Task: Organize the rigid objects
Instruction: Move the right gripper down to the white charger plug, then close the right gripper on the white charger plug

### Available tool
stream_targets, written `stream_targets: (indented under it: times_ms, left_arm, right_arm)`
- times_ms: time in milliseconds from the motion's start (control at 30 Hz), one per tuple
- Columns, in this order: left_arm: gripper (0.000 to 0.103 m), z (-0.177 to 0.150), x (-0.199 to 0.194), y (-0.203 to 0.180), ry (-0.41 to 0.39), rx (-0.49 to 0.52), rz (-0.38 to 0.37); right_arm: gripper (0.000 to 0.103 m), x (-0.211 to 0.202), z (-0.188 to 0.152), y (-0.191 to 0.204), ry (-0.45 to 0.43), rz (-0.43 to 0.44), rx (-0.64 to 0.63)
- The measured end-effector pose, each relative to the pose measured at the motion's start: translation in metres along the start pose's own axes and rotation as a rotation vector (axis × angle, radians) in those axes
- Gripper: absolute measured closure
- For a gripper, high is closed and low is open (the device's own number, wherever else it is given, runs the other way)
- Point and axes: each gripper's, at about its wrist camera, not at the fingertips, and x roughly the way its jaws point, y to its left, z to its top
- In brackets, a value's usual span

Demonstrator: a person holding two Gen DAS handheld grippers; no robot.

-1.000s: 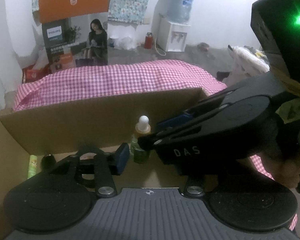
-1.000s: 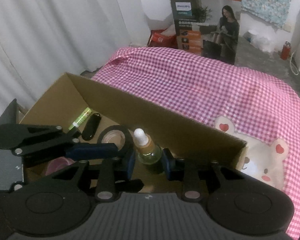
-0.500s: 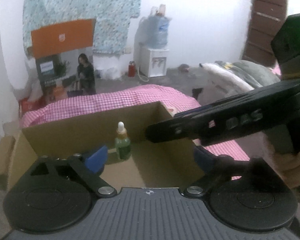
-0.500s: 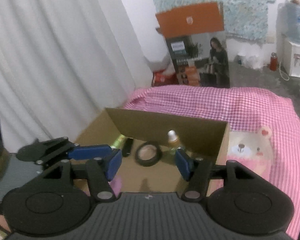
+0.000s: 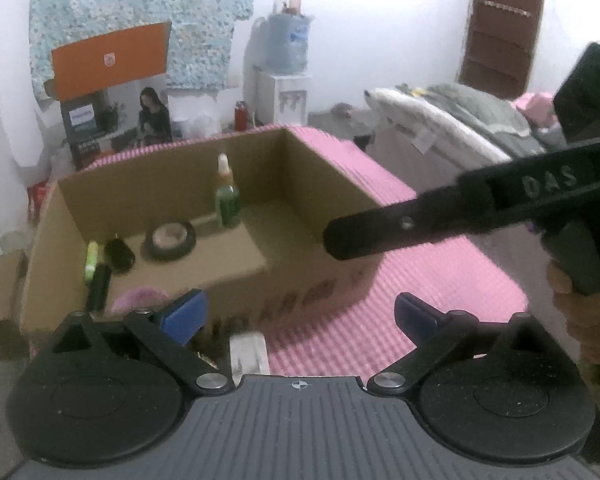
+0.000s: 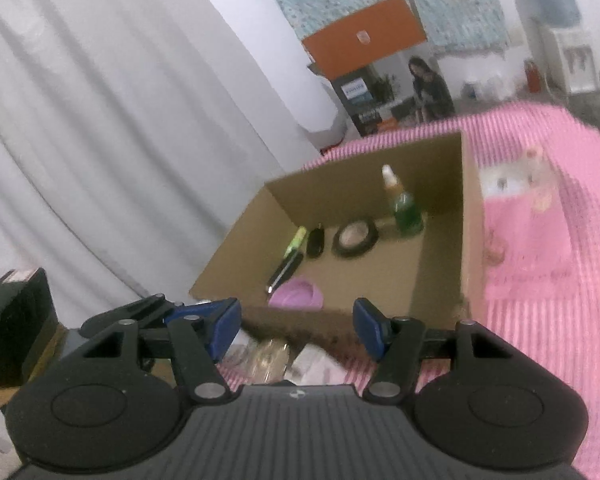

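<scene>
An open cardboard box stands on the pink checked cloth. Inside it a green dropper bottle stands upright beside a black tape roll, a small black item, a green-and-black pen and a pink round thing. My left gripper is open and empty, held back above the box's near wall. My right gripper is open and empty, also in front of the box.
Small pale and clear items lie on the cloth just in front of the box; a white one shows in the left view. A black box stands at left. A printed carton and water dispenser are behind.
Both grippers have pulled up and back out of the box. The right gripper, which held the dropper bottle a second ago, has let it go; the bottle stands in the box.
</scene>
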Motion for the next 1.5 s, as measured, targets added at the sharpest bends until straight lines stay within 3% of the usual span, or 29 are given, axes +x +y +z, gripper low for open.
stream_targets:
  times_ms: [133, 367, 700, 900, 1100, 1267, 1500]
  left_arm:
    - [0.002, -0.025, 0.003, -0.002, 0.026, 0.002, 0.001]
    - [0.006, -0.047, 0.017, -0.004, 0.040, 0.030, 0.069]
    - [0.037, -0.044, 0.045, 0.005, 0.045, 0.044, 0.134]
    - [0.047, -0.038, 0.054, 0.007, 0.050, 0.062, 0.176]
    - [0.058, -0.042, 0.060, 0.006, 0.089, 0.050, 0.153]
    - [0.058, -0.042, 0.061, 0.007, 0.108, 0.013, 0.145]
    - [0.068, -0.044, 0.059, -0.001, 0.102, -0.022, 0.126]
  right_arm:
    - [0.038, 0.009, -0.022, -0.006, 0.014, 0.006, 0.065]
    - [0.039, 0.037, -0.046, -0.030, 0.069, 0.002, 0.186]
    - [0.053, 0.072, -0.045, -0.039, 0.093, 0.045, 0.250]
    - [0.063, 0.094, -0.048, -0.049, 0.130, 0.047, 0.285]
    - [0.072, 0.105, -0.052, -0.048, 0.146, 0.060, 0.284]
    - [0.072, 0.106, -0.054, -0.047, 0.149, 0.054, 0.273]
    - [0.072, 0.093, -0.056, -0.049, 0.143, 0.029, 0.260]
